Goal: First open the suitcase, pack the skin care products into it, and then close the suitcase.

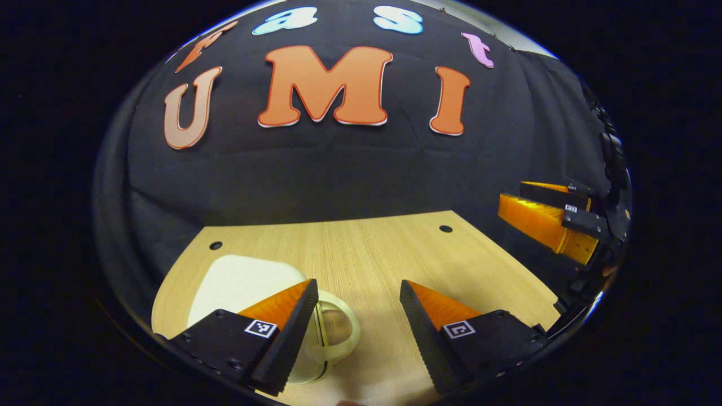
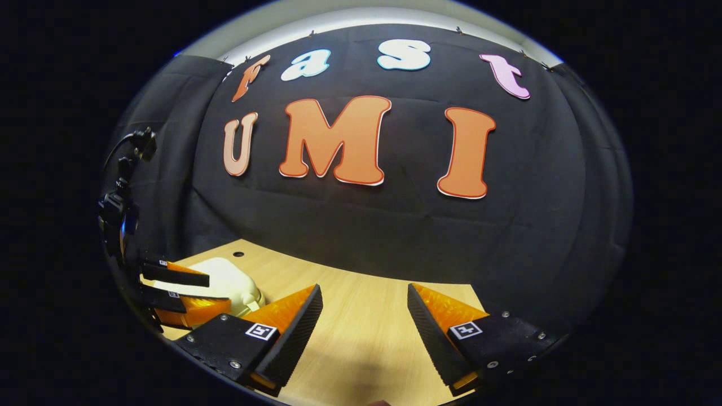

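setting: a pale wooden table (image 1: 361, 248) in a booth, black cloth wall behind it.
left gripper (image 1: 356, 316): low over the near part of the table, its fingers spread wide with nothing between them.
suitcase (image 1: 242, 282): a small cream hard case lying flat on the table, lid down; its looped handle (image 1: 338, 330) pokes out just past the left gripper's left-hand finger. in the right gripper view the case (image 2: 231, 282) sits at the far left, partly behind the other gripper.
right gripper (image 2: 364, 324): held over bare table well to the side of the case, fingers apart and empty; in the left gripper view it shows at the right edge (image 1: 550, 217), off the table's corner, also parted.
skin care products: cannot make any out on the table from here.
step in hand: judging by the shut lid, the very first one, opening the suitcase; nothing is packed.
next move calls for: bringing the left fingers round the handle or lid edge, which lies just beside them, and lifting; the right gripper likely needs to come across to steady the case so it does not slide.
far: two dark holes (image 1: 445, 229) near the table's back edge.
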A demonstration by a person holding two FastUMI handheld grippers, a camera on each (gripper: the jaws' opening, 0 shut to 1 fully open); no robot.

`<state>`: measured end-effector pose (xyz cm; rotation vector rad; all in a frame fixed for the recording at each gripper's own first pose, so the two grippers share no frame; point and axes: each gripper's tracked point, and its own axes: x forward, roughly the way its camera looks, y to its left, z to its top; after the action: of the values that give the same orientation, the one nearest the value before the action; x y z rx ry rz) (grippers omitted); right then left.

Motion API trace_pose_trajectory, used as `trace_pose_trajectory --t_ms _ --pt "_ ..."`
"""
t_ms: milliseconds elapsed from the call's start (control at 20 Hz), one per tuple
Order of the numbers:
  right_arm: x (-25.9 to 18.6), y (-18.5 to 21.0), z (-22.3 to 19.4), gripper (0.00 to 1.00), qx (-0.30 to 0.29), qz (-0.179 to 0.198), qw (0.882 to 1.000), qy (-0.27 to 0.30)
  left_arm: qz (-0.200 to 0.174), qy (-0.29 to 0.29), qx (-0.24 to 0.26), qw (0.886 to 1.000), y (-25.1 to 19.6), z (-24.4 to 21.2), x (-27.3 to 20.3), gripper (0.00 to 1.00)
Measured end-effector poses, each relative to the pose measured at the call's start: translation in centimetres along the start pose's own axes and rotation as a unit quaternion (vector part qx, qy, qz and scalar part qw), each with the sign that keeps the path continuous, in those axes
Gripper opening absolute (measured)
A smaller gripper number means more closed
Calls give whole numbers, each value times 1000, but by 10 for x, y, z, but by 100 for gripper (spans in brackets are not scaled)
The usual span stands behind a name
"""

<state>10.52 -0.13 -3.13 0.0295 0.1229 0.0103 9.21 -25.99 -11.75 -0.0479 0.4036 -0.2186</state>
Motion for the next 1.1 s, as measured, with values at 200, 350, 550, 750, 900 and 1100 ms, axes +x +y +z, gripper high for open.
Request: trace_pose_trajectory --t_ms 200,350,550,750,900,1100 --pt "-2 17 18 95 3 20 1000 -21 41 -67 8 997 10 43 -11 99" --pt "-5 31 26 96 4 37 999 -33 54 -93 15 994 10 57 -14 98" --pt "-8 36 36 95 -10 39 998 -50 68 -101 9 992 16 60 -16 98" --pt "-14 39 39 95 -9 47 998 -51 69 -109 -20 991 22 67 -18 98" --pt "-18 35 44 95 -9 48 997 -57 83 -125 -27 988 24 71 -21 98" --pt "-26 34 45 95 -6 52 996 -67 77 -143 -33 986 11 78 -27 98"
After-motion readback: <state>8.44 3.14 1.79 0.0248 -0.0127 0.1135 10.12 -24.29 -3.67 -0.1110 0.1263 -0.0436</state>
